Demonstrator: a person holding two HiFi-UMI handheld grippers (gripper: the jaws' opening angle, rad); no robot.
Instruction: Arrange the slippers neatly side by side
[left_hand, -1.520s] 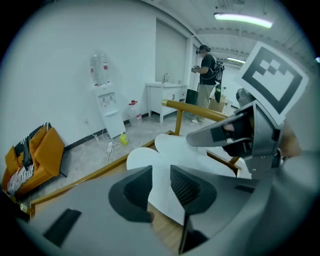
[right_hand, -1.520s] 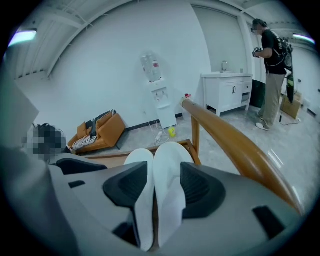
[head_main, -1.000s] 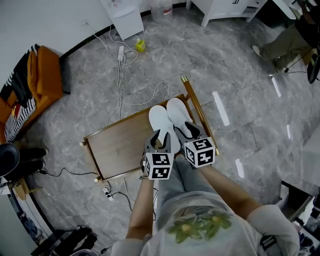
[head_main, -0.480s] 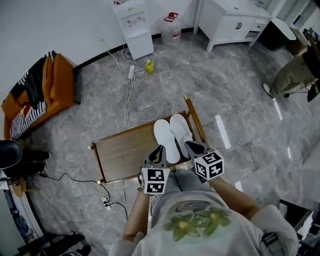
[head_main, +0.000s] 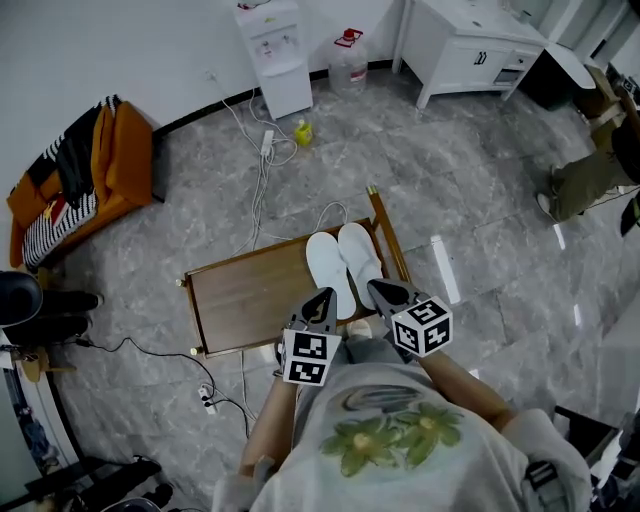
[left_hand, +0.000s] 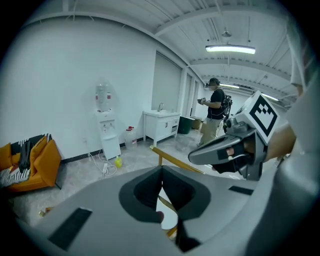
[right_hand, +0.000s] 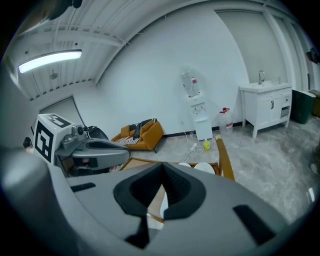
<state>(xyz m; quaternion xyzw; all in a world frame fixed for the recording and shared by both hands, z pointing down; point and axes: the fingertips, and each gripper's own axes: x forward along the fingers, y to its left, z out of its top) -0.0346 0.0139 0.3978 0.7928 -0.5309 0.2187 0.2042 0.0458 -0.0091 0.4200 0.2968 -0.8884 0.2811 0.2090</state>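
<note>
- Since a second ago both tongs have backed up off the slippers (head_main: 329, 272). They were right over the heel ends, and now they hang clear on the near side, close to the person's chest.
- The left gripper (head_main: 321, 303) is clenched. Its jaws have just been closing, the pads meet, and there's nothing between them.
- Same deal with the right gripper (head_main: 385, 293): it's just snapped closed and is pinching only air.
- The white pair lies on the right end of the low wooden table (head_main: 240, 298), side by side, toes pointing far and heels near.
- They look snug against each other along their length, though I can't tell if there's a sliver of gap. The right one sits a touch farther away than the left.
- A wooden rail (head_main: 388, 232) runs along the table's right edge, just beside the right slipper.
- Farther off there are white cables (head_main: 262, 175) trailing over the grey floor toward a water dispenser (head_main: 278, 50) at the far wall, and an orange chair (head_main: 118, 160) off to the left.
</note>
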